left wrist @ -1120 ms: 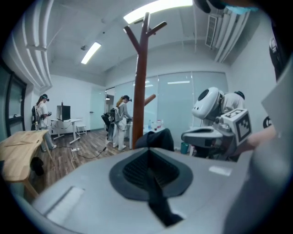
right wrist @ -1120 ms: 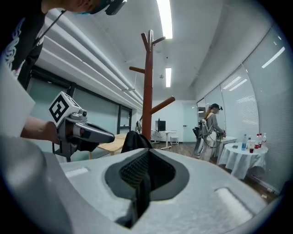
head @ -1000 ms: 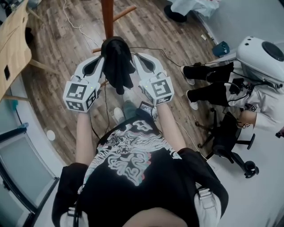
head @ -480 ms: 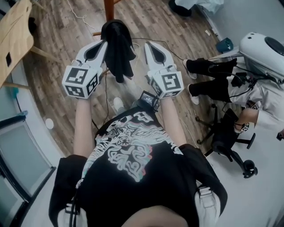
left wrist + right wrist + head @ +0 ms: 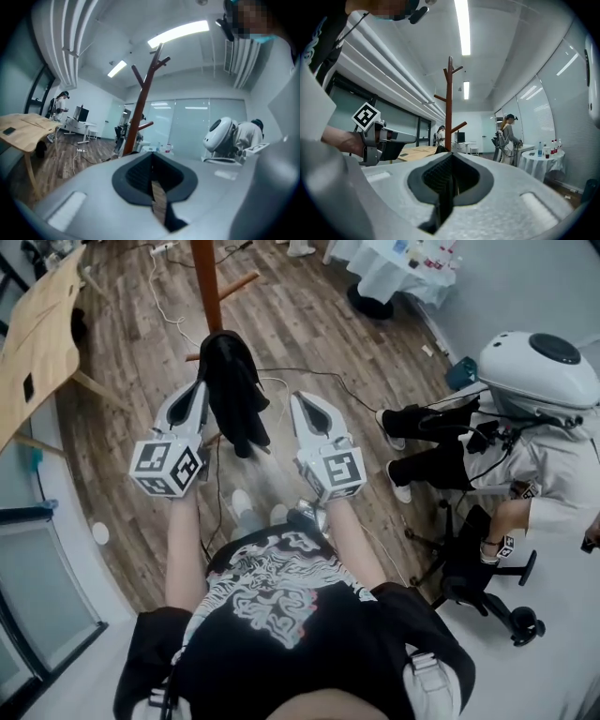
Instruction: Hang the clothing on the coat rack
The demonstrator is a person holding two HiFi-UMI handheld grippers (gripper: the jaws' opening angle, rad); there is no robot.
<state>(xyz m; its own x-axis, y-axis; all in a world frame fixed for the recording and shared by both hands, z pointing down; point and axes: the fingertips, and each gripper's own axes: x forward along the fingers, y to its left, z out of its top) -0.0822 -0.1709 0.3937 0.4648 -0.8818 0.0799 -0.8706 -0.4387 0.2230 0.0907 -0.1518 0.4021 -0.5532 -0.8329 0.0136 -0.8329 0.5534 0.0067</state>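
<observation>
Head view: black clothing (image 5: 230, 395) drapes from a low peg of the coat rack (image 5: 206, 282), between left gripper (image 5: 198, 390) and right gripper (image 5: 303, 401).
Left gripper view: jaws pinched together, nothing in them.
Right gripper view: same, clenched and empty.
Hang looks done. Back both straight out so the cloth doesn't snag.

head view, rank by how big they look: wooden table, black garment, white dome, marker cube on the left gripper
1. wooden table and white dome: too close to rank, and the table is cut off by the frame edge
2. black garment
3. marker cube, smallest even though it is nearest the camera
</observation>
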